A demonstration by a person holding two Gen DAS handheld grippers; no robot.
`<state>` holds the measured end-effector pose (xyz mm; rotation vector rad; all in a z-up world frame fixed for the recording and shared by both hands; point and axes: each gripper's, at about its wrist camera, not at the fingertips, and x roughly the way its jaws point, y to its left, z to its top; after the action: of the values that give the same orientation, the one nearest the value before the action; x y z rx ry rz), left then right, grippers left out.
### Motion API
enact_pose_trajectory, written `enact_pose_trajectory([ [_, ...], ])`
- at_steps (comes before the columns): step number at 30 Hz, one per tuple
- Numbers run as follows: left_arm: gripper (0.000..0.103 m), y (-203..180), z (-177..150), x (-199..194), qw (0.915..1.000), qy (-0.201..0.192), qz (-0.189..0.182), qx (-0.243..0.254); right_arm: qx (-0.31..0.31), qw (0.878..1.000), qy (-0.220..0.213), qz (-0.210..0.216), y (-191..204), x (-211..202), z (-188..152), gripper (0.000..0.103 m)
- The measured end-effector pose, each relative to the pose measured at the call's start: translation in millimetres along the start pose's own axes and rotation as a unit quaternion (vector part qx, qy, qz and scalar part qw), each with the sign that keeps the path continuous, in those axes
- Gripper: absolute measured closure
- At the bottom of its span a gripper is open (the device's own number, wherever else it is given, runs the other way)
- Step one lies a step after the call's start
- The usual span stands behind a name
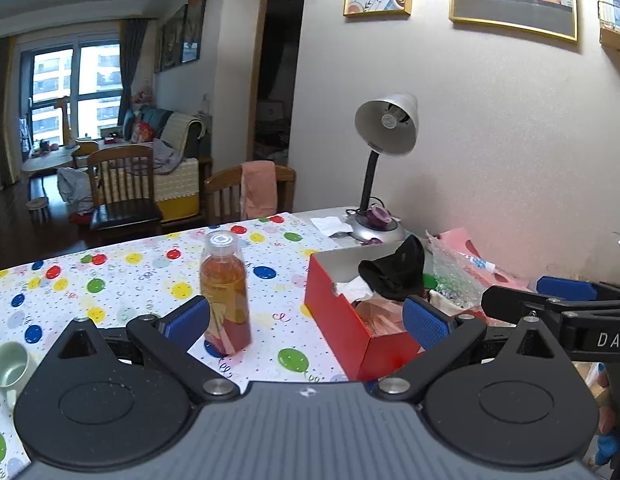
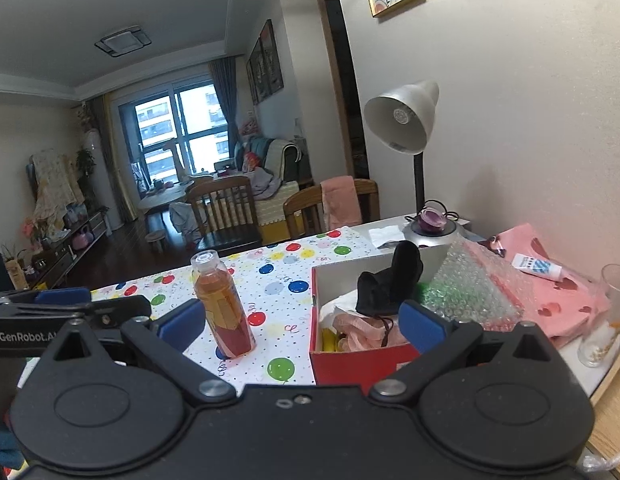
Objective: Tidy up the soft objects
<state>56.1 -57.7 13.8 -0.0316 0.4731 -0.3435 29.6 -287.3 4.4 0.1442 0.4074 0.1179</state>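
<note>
A red cardboard box [image 1: 342, 320] [image 2: 350, 364] stands on the balloon-print tablecloth [image 1: 121, 276] [image 2: 285, 276]. Inside lie a black cloth [image 1: 394, 270] [image 2: 386, 288], white tissue [image 1: 352, 288], a pink fabric [image 2: 362, 332] and something yellow [image 2: 329, 340]. My left gripper [image 1: 305, 320] is open, hovering short of the box with nothing between its blue pads [image 1: 424, 322]. My right gripper [image 2: 301, 322] is open too and holds nothing; its right pad [image 2: 420, 326] overlaps the box's near edge. Each gripper shows at the edge of the other's view.
An orange drink bottle [image 1: 225, 296] [image 2: 223, 308] stands left of the box. Bubble wrap [image 2: 470, 288], a pink cloth [image 2: 558, 292] with a small tube [image 2: 536, 266], a glass [image 2: 606, 316] and a desk lamp [image 1: 386, 128] [image 2: 406, 120] crowd the wall side. A green mug [image 1: 7, 368] sits left.
</note>
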Motion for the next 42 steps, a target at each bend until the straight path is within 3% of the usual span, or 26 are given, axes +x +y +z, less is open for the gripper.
enact_pose_trajectory([
  [11,0.000,-1.6,-11.0,-12.9,0.9997,0.007,0.021,-0.004,-0.016,1.000,-0.003,0.003,13.1,-6.6,-1.8,0.000],
  [24,0.000,-4.0,-12.3,-25.9,0.9997,-0.015,0.017,-0.003,-0.023,1.000,-0.003,-0.009,14.5,-8.4,-4.1,0.000],
  [42,0.000,-1.3,-10.6,-25.1,0.9996,-0.016,0.024,-0.004,-0.032,0.999,-0.003,-0.009,18.0,-7.9,-3.2,0.000],
])
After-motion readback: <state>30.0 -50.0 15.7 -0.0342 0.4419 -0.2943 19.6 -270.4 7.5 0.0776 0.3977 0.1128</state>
